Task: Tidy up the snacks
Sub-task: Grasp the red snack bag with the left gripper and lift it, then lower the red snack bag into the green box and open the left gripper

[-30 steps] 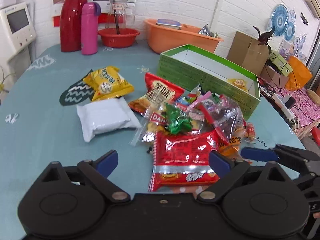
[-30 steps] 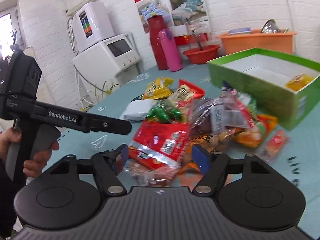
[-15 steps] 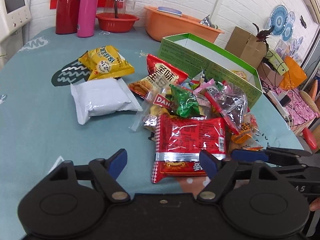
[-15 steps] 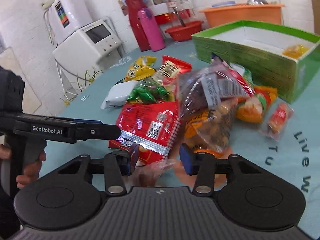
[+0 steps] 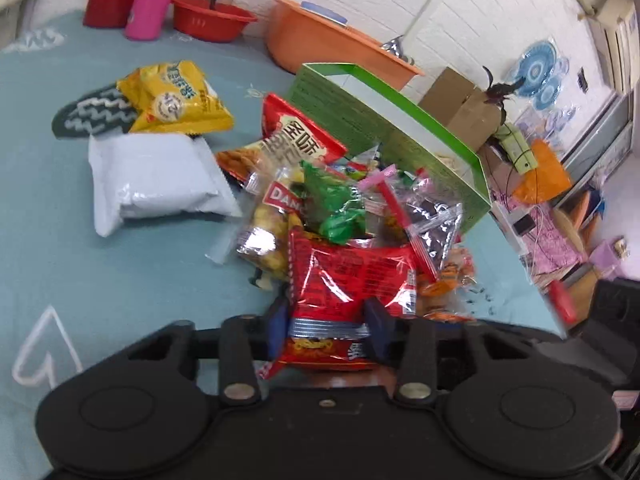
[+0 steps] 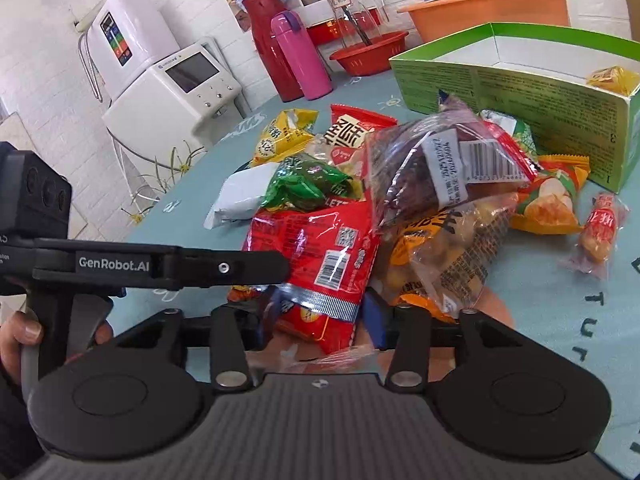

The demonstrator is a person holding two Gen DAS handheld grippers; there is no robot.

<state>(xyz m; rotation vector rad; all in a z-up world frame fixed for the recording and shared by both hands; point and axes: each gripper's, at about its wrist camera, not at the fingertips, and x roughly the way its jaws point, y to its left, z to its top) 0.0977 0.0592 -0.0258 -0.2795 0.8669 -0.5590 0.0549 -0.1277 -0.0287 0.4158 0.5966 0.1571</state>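
L gripper (image 5: 328, 330) clamped on glossy red crinkly snack pack (image 5: 352, 276) at pile's near edge | R gripper (image 6: 320, 318) jaws closing, same pack betw. them | green carton (image 6: 520, 80) behind pile

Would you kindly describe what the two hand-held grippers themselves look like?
Both are matte black, with two round discs and hinged links with silver rivets leading to blue-padded fingers. The right hand-held gripper has a ribbed grey top plate. The left hand-held gripper, seen side-on in the right wrist view, is slim with white "GenRobot.AI" lettering and a pistol-style handle. A dark sleeve shows.
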